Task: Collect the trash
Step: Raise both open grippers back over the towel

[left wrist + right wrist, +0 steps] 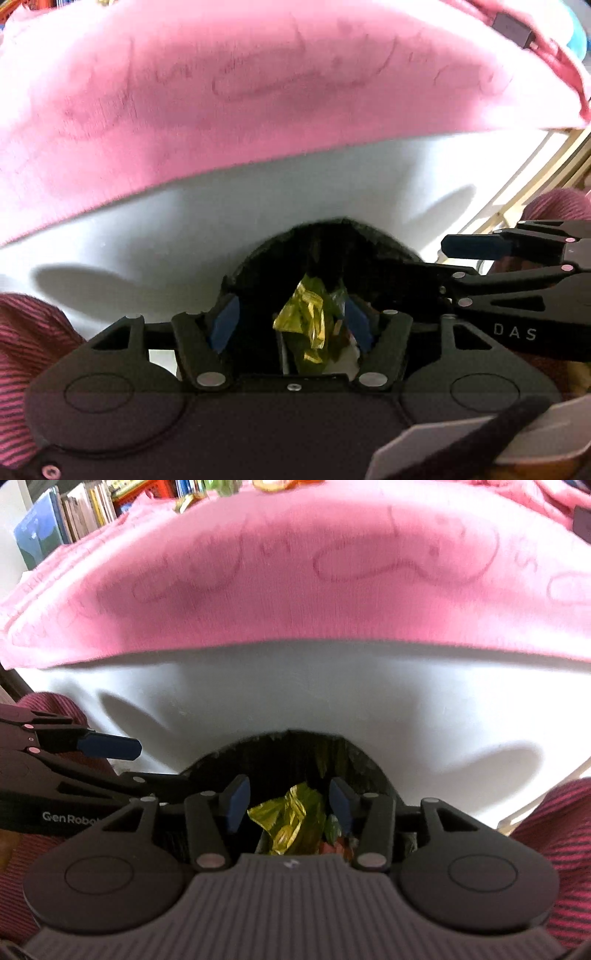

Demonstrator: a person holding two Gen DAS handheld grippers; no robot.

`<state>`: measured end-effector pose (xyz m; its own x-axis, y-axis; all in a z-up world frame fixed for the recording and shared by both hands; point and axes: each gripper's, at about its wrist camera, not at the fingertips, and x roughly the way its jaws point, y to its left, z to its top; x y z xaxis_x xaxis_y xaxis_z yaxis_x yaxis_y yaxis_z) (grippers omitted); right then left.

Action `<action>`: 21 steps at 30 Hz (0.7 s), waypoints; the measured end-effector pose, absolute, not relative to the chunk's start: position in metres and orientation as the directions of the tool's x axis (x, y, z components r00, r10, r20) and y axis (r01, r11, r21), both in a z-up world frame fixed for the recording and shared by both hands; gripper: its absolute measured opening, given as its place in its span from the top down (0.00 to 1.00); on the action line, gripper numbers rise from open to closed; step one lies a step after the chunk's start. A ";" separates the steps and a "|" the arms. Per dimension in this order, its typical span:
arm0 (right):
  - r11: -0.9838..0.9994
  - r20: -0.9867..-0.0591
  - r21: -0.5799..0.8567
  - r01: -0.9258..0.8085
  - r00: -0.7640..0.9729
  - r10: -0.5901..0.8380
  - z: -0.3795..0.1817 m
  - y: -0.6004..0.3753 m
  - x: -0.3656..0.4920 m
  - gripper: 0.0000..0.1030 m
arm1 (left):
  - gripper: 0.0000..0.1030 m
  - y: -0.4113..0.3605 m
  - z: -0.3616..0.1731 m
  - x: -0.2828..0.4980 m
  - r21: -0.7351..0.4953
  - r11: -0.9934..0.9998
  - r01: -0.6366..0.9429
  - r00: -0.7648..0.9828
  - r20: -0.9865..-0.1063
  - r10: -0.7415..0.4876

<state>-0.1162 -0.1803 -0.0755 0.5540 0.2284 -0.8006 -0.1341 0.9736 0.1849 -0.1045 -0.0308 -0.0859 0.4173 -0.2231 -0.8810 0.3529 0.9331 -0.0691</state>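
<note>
Two hand-held grippers hang side by side over the mouth of a black bin (pixel 325 243), where a crumpled yellow wrapper (pixel 306 321) lies on top of other scraps below the edge of a white desk (pixel 258 199) draped with a pink cloth (pixel 258 92). The left gripper (pixel 291 321) has its jaws roughly half open with nothing between the blue pads (pixel 225 325); the right gripper (pixel 288 805) stands much the same, parted and empty, the wrapper lying beneath rather than in its grasp. More bright wrappers (pixel 273 483) appear to sit on the far side of the cloth, though the view there is cropped and blurred. Striped sleeves (pixel 561 830) frame both views. Judging by its creases and sheen, the wrapper is thin film: almost weightless, limp, noisy and a little slippery, unlikely to break but apt to slide out of a loose pinch. Such pieces are best taken at a bunched fold or twisted end, where the pads can bite on several layers at once.
</note>
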 end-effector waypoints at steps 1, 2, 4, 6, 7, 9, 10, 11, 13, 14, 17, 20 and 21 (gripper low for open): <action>0.973 -0.793 0.186 -0.138 0.563 0.232 -0.071 -0.181 -0.116 0.37 | 0.40 -0.030 -0.080 -0.105 -0.073 0.932 0.355 0.428 -0.874 -0.232; 0.971 -0.785 0.189 -0.143 0.572 0.237 -0.066 -0.182 -0.116 0.37 | 0.40 -0.029 -0.074 -0.105 -0.078 0.931 0.357 0.440 -0.865 -0.241; 0.969 -0.767 0.195 -0.155 0.591 0.249 -0.055 -0.184 -0.115 0.36 | 0.40 -0.028 -0.061 -0.106 -0.085 0.929 0.361 0.464 -0.847 -0.258; 0.966 -0.749 0.195 -0.171 0.610 0.260 -0.043 -0.185 -0.115 0.36 | 0.40 -0.026 -0.047 -0.106 -0.088 0.926 0.367 0.490 -0.828 -0.273; 0.964 -0.737 0.195 -0.181 0.621 0.266 -0.036 -0.185 -0.115 0.36 | 0.40 -0.026 -0.039 -0.107 -0.089 0.924 0.371 0.503 -0.818 -0.281; 0.962 -0.715 0.188 -0.196 0.644 0.271 -0.023 -0.185 -0.116 0.35 | 0.40 -0.024 -0.022 -0.109 -0.100 0.916 0.387 0.536 -0.784 -0.312; 0.962 -0.698 0.179 -0.206 0.663 0.272 -0.015 -0.184 -0.117 0.34 | 0.39 -0.022 -0.012 -0.111 -0.107 0.913 0.395 0.554 -0.765 -0.329; 0.962 -0.684 0.170 -0.215 0.677 0.272 -0.008 -0.183 -0.117 0.33 | 0.37 -0.020 -0.003 -0.111 -0.112 0.909 0.402 0.574 -0.743 -0.345; 0.962 -0.646 0.149 -0.230 0.713 0.271 0.008 -0.184 -0.116 0.30 | 0.31 -0.015 0.014 -0.112 -0.123 0.905 0.407 0.612 -0.699 -0.370; 0.962 -0.624 0.137 -0.236 0.734 0.268 0.016 -0.184 -0.114 0.29 | 0.28 -0.012 0.022 -0.111 -0.126 0.905 0.407 0.632 -0.677 -0.378; 0.965 -0.578 0.112 -0.238 0.774 0.258 0.033 -0.184 -0.104 0.28 | 0.25 -0.003 0.043 -0.101 -0.127 0.910 0.394 0.688 -0.616 -0.384; 0.971 -0.538 0.085 -0.225 0.810 0.234 0.046 -0.187 -0.087 0.28 | 0.24 0.009 0.062 -0.084 -0.089 0.933 0.348 0.751 -0.569 -0.334; 0.972 -0.525 0.076 -0.221 0.820 0.227 0.049 -0.189 -0.082 0.27 | 0.23 0.012 0.068 -0.076 -0.077 0.942 0.327 0.772 -0.552 -0.313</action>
